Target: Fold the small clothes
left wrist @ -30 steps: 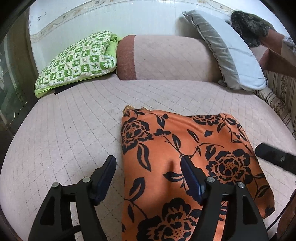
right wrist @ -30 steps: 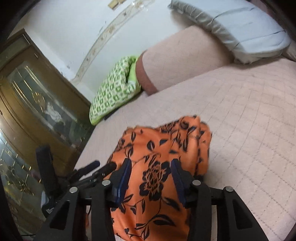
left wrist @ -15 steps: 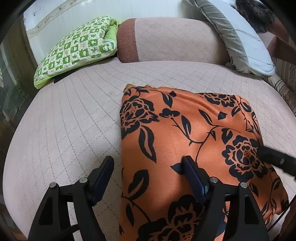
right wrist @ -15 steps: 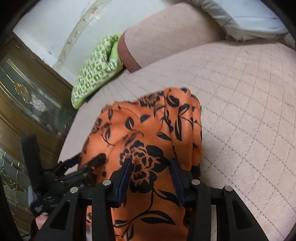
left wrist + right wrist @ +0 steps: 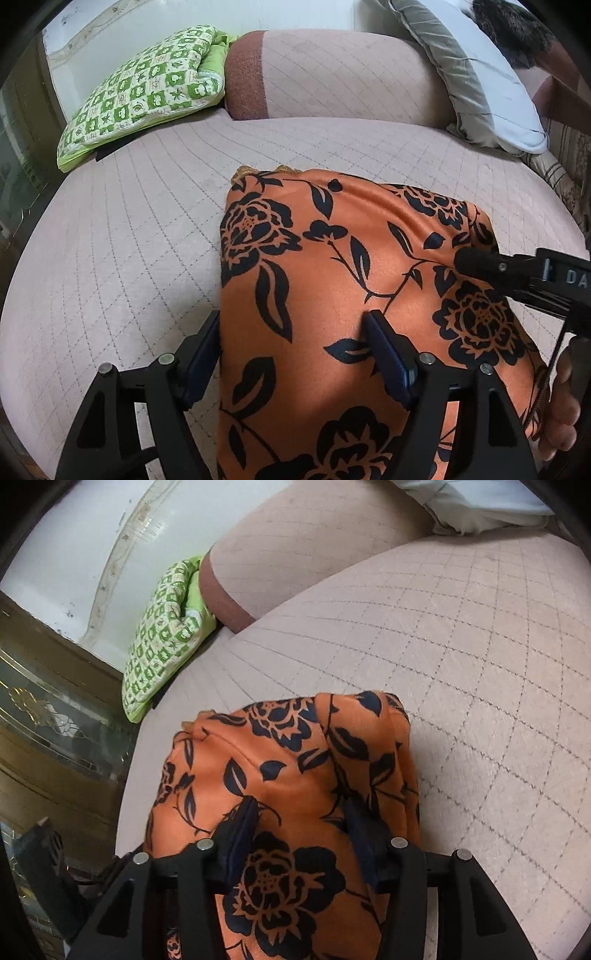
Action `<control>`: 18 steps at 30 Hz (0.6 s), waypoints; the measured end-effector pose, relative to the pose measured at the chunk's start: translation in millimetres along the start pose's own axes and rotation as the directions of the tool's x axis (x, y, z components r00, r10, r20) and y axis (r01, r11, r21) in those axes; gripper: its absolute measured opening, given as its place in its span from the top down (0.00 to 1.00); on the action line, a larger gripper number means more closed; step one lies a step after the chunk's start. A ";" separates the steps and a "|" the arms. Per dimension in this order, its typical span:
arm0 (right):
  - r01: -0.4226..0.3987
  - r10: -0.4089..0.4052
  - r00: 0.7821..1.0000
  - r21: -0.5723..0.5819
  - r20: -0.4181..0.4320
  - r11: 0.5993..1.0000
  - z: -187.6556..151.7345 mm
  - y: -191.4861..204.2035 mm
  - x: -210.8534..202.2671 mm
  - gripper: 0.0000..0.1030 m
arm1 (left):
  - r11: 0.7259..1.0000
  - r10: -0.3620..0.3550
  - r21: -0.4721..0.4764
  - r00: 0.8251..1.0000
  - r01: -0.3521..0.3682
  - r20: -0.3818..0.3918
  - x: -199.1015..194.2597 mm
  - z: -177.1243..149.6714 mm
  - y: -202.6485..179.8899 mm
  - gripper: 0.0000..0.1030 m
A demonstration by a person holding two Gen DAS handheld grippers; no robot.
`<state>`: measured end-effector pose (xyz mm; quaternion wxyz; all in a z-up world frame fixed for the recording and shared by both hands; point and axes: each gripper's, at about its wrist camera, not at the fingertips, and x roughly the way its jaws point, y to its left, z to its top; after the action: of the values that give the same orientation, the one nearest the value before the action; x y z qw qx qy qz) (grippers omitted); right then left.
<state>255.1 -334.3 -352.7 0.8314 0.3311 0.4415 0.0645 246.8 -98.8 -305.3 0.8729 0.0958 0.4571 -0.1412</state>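
An orange garment with black flowers (image 5: 332,258) lies folded on the pink quilted bed (image 5: 129,240). My left gripper (image 5: 295,343) stands open over the garment's near left edge, one finger on the bed beside the edge and the other above the cloth. My right gripper (image 5: 301,823) is low over the garment (image 5: 288,760); its jaws are opening, with a ridge of the cloth between them. In the left wrist view a right gripper finger (image 5: 476,262) rests on the garment's right side, with the person's hand (image 5: 561,406) behind it.
A green checked pillow (image 5: 147,92) lies at the bed's far left, a pink and brown bolster (image 5: 332,74) along the back, and a grey pillow (image 5: 480,81) at the far right. A wooden glass-fronted cabinet (image 5: 55,720) stands past the bed's left edge.
The right gripper has come down and forward with the cloth, which now lies flatter on the bed, and its fingers stand wider apart. The left gripper has sunk slightly toward the garment's edge.
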 end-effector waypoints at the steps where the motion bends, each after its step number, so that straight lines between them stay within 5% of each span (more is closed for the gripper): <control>1: -0.001 0.001 1.000 -0.006 0.003 1.000 -0.1 1.5 -1.2 0.48 | 1.000 -0.003 -0.006 1.000 0.003 -0.001 -0.3 0.5 0.9 0.25; 9: -0.097 0.101 0.994 -0.102 0.032 0.990 -18.8 20.7 -41.0 0.47 | 1.000 0.016 -0.006 1.000 -0.016 0.014 -10.2 -6.0 5.8 0.25; 18: -0.024 0.018 0.999 -0.209 -0.030 0.978 -65.2 31.4 -54.3 0.47 | 0.999 0.031 -0.020 0.999 -0.031 0.019 -19.6 -21.2 11.2 0.25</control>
<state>177.5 -299.5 -321.5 0.8546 0.2454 0.4404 0.1241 223.5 -78.8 -300.6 0.8804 0.0928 0.4483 -0.1239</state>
